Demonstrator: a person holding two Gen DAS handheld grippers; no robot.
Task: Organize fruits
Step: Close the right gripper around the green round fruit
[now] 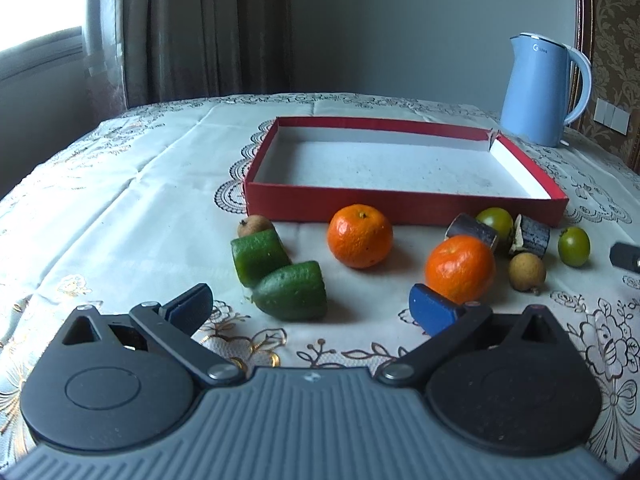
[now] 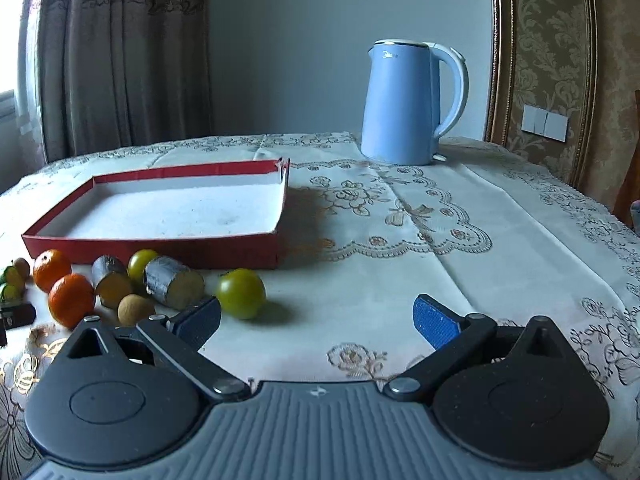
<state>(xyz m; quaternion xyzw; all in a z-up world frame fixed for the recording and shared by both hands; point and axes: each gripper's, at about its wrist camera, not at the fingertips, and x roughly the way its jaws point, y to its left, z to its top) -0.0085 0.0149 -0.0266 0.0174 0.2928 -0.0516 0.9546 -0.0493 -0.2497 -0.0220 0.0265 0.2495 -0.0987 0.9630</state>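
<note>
Left wrist view: left tongs (image 1: 310,306) spread wide and empty, low over the table (image 1: 120,208), blue pads flanking the near green fruit piece (image 1: 291,290) at 12 o'clock. Second green piece (image 1: 258,255) touching it at 11 o'clock, small brown longan (image 1: 254,225) just behind. Far tangerine (image 1: 359,235) at 12 o'clock near the red box (image 1: 400,204); near tangerine (image 1: 460,269) at 1 o'clock, just past the right pad. Two dark-skinned cut pieces (image 1: 472,230) (image 1: 530,236), two green tomatoes (image 1: 496,220) (image 1: 574,246) and another longan (image 1: 527,272) clustered at 2 o'clock. Box bare inside, so nothing sorted yet: opening step, first pick pending. Right wrist view: right tongs (image 2: 316,318) likewise agape, gripping nothing, green tomato (image 2: 241,293) just beside the left pad at 11 o'clock, cut pieces (image 2: 174,286) and tangerines (image 2: 71,300) farther toward 9 o'clock, red box (image 2: 160,248) at 10 o'clock, blue kettle (image 2: 404,104) well apart at 1 o'clock. Likely next: advance the left tongs around the near green piece, close gently on its sides, lift clear of its neighbour, carry over the front wall. Probably calls for a square approach, since the touching piece could be nudged and round fruit nearby could roll.
</note>
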